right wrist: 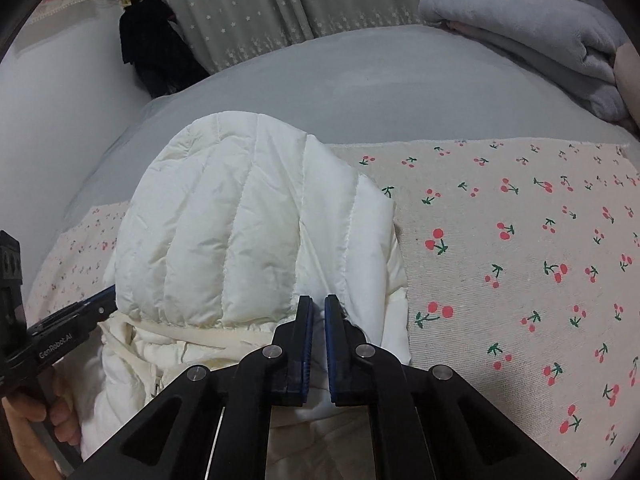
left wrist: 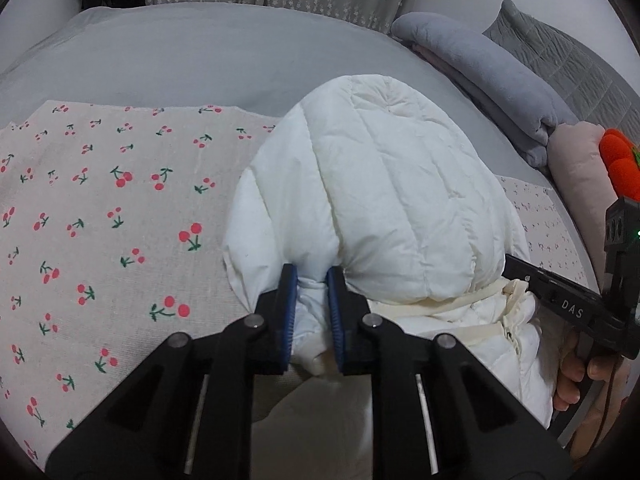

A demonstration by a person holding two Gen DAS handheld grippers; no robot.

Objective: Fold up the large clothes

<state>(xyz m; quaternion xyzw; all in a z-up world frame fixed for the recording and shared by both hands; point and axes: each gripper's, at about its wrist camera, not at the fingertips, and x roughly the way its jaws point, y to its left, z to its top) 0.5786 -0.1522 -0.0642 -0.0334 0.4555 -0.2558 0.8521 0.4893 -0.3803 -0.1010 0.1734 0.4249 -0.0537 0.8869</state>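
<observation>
Left wrist view: left tool (left wrist: 312, 276) and right tool (right wrist: 318, 303) each pinch the white jacket (left wrist: 400, 200), its lower folds hidden.

One white jacket (left wrist: 400, 200), one cherry-print cloth (left wrist: 100, 240), two grippers (perhaps two folded blankets (left wrist: 480, 76)).

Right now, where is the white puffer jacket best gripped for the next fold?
At its near bunched edge, coming from the near side: the white puffer jacket gathers thin there, and the left gripper and right gripper already pinch it on either side.
</observation>
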